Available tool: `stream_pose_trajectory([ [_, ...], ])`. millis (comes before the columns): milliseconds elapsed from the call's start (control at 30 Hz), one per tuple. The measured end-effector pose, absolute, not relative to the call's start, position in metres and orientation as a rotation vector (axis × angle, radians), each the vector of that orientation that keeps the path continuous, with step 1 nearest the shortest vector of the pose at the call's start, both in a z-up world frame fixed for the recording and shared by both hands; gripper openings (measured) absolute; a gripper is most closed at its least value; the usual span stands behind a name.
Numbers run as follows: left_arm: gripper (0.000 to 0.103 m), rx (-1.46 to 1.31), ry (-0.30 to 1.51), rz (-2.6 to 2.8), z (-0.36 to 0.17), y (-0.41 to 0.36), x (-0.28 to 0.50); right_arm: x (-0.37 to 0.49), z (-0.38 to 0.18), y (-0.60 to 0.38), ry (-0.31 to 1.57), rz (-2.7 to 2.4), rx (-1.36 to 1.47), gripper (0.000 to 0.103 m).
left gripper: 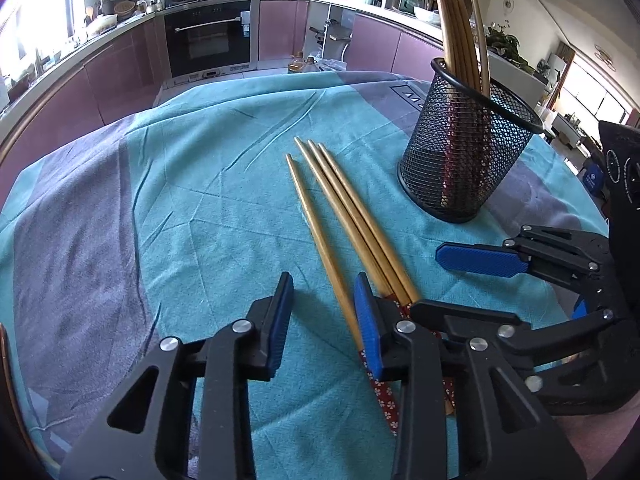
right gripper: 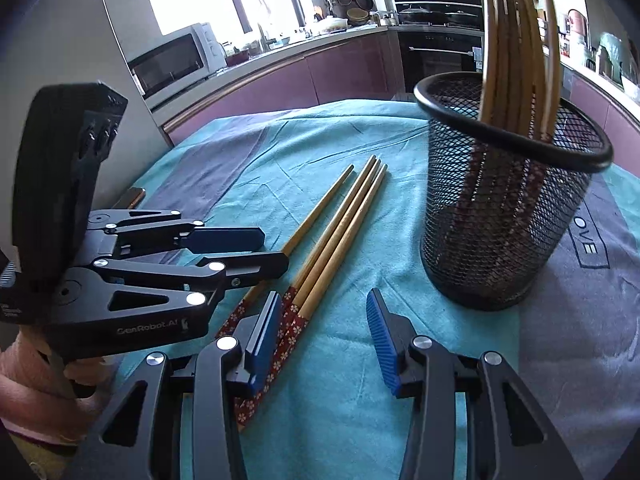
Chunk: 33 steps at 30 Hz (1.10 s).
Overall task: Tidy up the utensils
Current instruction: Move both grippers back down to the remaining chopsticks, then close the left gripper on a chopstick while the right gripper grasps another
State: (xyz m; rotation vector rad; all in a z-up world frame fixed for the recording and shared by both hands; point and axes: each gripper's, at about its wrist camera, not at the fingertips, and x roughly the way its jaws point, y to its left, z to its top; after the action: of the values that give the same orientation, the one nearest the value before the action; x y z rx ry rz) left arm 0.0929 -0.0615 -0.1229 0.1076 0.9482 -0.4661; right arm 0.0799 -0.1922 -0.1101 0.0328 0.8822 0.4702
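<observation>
Your left gripper (left gripper: 322,320) sits low over the teal cloth (left gripper: 208,208), jaws spread wide and holding nothing; its right finger (left gripper: 368,324) lies over the patterned ends of the loose chopsticks, while the single chopstick (left gripper: 320,236) runs up through the gap between the fingers. Just right of that one, three more chopsticks (left gripper: 352,216) lie side by side, touching, tips pointing away from you toward the kitchen cabinets (left gripper: 120,76). Your right gripper (right gripper: 322,336) is likewise wide open and empty, hovering near the same red flowered handle ends (right gripper: 290,320), with its left finger (right gripper: 264,340) over them. Further right stands the black mesh holder (right gripper: 508,208), upright on the cloth, with several chopsticks (right gripper: 516,40) already standing in it, tips up, leaning against its rim.
</observation>
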Motion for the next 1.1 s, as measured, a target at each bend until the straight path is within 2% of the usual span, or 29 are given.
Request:
stream_pose_trajectory([
  [100, 0.031, 0.101, 0.949, -0.469, -0.124, -0.06, 0.093, 0.08, -0.11, -0.193, 0.882, 0.465, 0.027, 0.039],
  [300, 0.029, 0.091, 0.952, -0.473, -0.124, -0.058, 0.094, 0.082, -0.111, -0.198, 0.901, 0.445, 0.033, 0.027],
  [800, 0.029, 0.112, 0.956, -0.48, -0.126, -0.068, 0.111, 0.099, -0.11, -0.182, 0.895, 0.346, -0.064, 0.025],
  [867, 0.025, 0.116, 0.955, -0.478, -0.127, -0.07, 0.114, 0.102, -0.11, -0.181, 0.893, 0.341, -0.06, 0.026],
  [967, 0.019, 0.107, 0.957, -0.465, -0.128, -0.07, 0.119, 0.107, -0.11, -0.185, 0.893, 0.322, -0.036, 0.017],
  [1000, 0.017, 0.1, 0.96, -0.46, -0.128, -0.07, 0.121, 0.108, -0.11, -0.186, 0.894, 0.319, -0.024, 0.01],
  [1100, 0.013, 0.072, 0.968, -0.446, -0.128, -0.068, 0.124, 0.108, -0.11, -0.193, 0.894, 0.313, 0.026, 0.006],
])
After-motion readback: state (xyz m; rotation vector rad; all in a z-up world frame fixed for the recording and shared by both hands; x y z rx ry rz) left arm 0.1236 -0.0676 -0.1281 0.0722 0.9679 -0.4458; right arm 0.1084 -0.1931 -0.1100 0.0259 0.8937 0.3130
